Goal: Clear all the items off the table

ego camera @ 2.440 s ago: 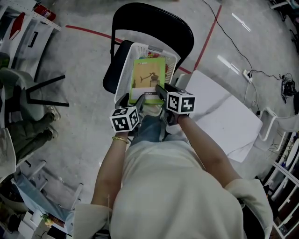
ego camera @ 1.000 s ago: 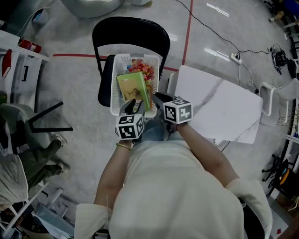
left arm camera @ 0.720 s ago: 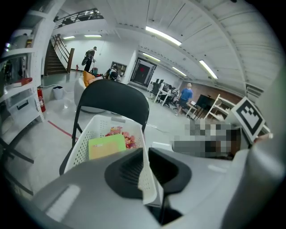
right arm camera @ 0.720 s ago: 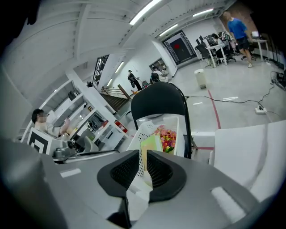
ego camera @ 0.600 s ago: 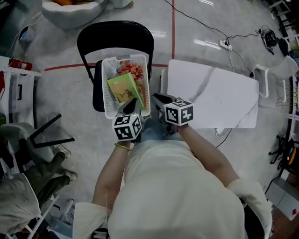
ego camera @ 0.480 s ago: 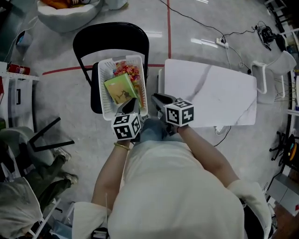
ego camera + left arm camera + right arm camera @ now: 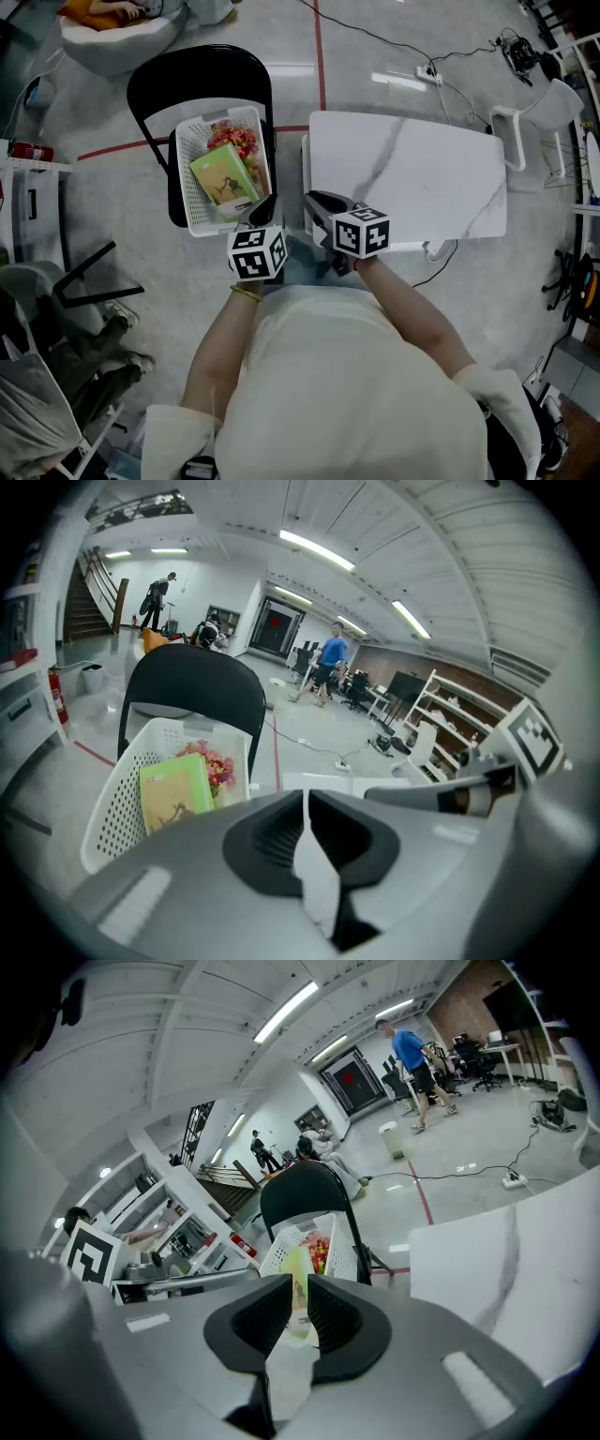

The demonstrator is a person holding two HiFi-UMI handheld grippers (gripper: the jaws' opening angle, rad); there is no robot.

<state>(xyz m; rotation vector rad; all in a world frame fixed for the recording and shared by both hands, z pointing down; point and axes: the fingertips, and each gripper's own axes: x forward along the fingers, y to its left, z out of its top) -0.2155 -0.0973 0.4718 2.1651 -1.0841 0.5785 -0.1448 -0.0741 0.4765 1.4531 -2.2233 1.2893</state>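
Book [image 7: 223, 180] in white basket [image 7: 185, 192] — on black chair [image 7: 197, 70].

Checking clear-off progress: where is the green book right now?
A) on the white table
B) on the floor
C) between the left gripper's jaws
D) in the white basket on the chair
D: the green book lies in the white basket on the black chair, next to the flowers.

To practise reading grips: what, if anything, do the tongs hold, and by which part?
Nothing is held. The left tongs and right tongs are both empty; the green book lies in the white basket.
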